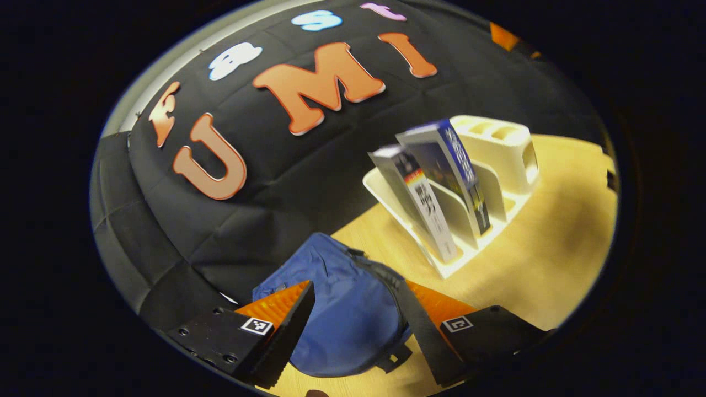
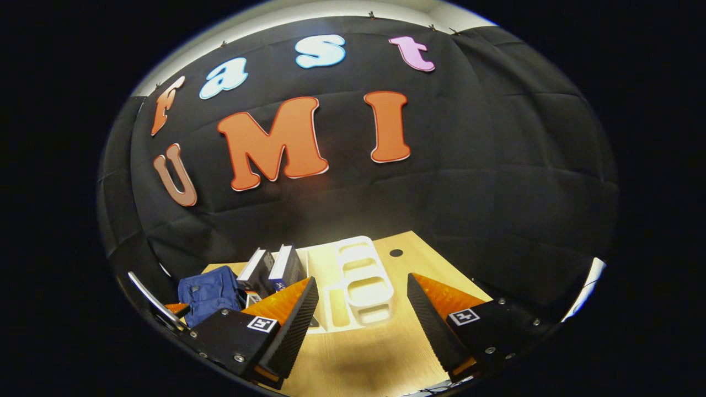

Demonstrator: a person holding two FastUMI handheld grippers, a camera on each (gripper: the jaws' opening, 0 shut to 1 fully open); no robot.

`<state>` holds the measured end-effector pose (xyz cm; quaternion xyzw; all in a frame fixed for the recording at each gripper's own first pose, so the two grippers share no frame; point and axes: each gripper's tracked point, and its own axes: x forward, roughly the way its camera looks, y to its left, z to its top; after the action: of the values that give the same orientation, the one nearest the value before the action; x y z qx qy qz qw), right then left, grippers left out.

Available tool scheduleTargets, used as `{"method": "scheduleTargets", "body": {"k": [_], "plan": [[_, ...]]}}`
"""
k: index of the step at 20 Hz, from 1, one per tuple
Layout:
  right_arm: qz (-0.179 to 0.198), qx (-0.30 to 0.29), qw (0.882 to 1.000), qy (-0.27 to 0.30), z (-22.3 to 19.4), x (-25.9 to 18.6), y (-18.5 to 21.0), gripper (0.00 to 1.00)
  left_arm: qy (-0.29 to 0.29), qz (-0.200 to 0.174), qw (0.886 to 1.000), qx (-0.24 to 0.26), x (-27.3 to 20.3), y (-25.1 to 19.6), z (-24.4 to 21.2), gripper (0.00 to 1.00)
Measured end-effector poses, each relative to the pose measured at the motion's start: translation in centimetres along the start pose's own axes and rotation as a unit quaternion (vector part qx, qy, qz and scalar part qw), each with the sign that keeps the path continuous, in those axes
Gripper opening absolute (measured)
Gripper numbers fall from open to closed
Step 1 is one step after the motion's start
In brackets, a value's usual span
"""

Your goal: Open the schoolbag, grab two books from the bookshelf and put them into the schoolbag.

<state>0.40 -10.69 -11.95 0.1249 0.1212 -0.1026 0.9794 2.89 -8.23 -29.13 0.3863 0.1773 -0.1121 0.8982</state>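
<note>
On the wooden table (image 1: 551, 259), the blue schoolbag (image 1: 336, 309) is seen at 6 o'clock in the left gripper view, framed between the parted fingers of the left gripper (image 1: 356, 331), which is released and grasps nothing. Two books (image 1: 436, 187) are stood leaning in the white bookshelf (image 1: 499, 165) at 2 o'clock of the bag. The right gripper (image 2: 361, 325) is held spread and empty, with the bookshelf's compartments seen between its fingers.

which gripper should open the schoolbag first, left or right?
Left, probably. The left gripper is open with the blue schoolbag lying right between its fingers. The right gripper is also open but faces the white bookshelf, with the schoolbag off to its side.
</note>
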Motion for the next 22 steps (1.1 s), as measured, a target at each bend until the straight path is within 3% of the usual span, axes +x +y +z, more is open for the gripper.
{"method": "scheduleTargets", "body": {"k": [5, 8, 16, 22], "plan": [[-0.030, 0.010, 0.999, 0.026, -1.7, 0.3, -2.2, 0.97, 0.064, -0.055, 0.995, 0.061, 3.2, -4.3, -4.7, 0.96], [-0.033, 0.001, 0.999, 0.033, -1.9, 0.7, -1.8, 0.97, 0.097, -0.038, 0.992, 0.078, 4.1, -3.8, -6.6, 0.97], [-0.004, -0.010, 0.999, 0.051, -3.1, 2.2, 0.6, 0.97, 0.140, -0.011, 0.989, 0.053, 2.7, -0.7, -9.8, 0.97], [0.009, -0.012, 0.998, 0.054, -3.2, 2.9, 1.6, 0.97, 0.182, -0.022, 0.982, 0.036, 3.3, 0.5, -11.8, 0.97]]}}
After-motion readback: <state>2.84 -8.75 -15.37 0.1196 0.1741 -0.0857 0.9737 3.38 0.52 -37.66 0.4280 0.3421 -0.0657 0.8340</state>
